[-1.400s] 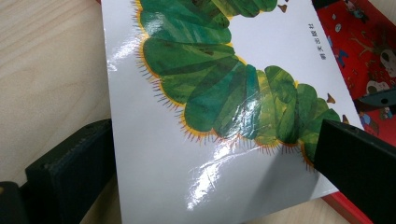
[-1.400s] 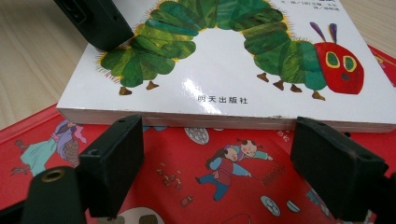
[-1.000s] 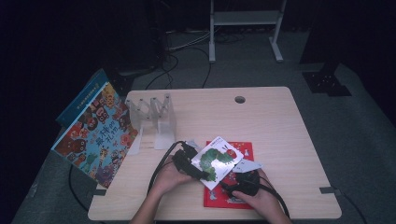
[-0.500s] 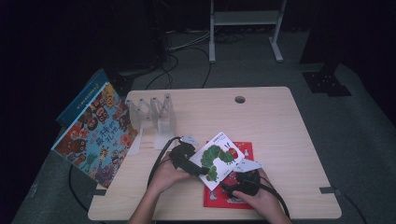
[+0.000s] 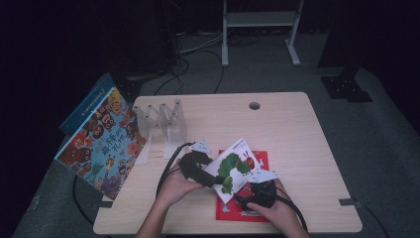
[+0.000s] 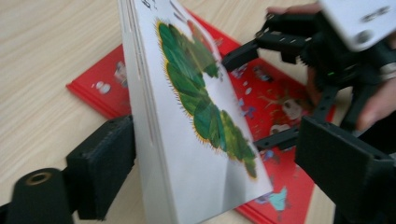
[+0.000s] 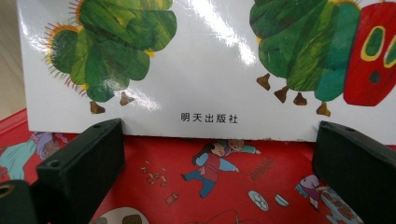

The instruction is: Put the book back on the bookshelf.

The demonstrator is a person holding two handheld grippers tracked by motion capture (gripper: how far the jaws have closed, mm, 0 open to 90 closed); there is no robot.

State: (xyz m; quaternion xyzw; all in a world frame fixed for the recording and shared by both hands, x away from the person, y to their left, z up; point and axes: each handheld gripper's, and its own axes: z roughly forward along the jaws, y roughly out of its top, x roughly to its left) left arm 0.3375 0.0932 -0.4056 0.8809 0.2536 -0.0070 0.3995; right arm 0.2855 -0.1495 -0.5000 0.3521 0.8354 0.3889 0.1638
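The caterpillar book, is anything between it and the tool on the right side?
No, nothing is in the way. The right tool is open, with the caterpillar book's bottom edge just beyond its tips. Underneath lies the red book.

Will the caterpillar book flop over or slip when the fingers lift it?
The caterpillar book probably stays stiff: its thick page block stands straight on edge. Its glossy cover shines, so it may slip. It likely tips easily, leaning over the red book.
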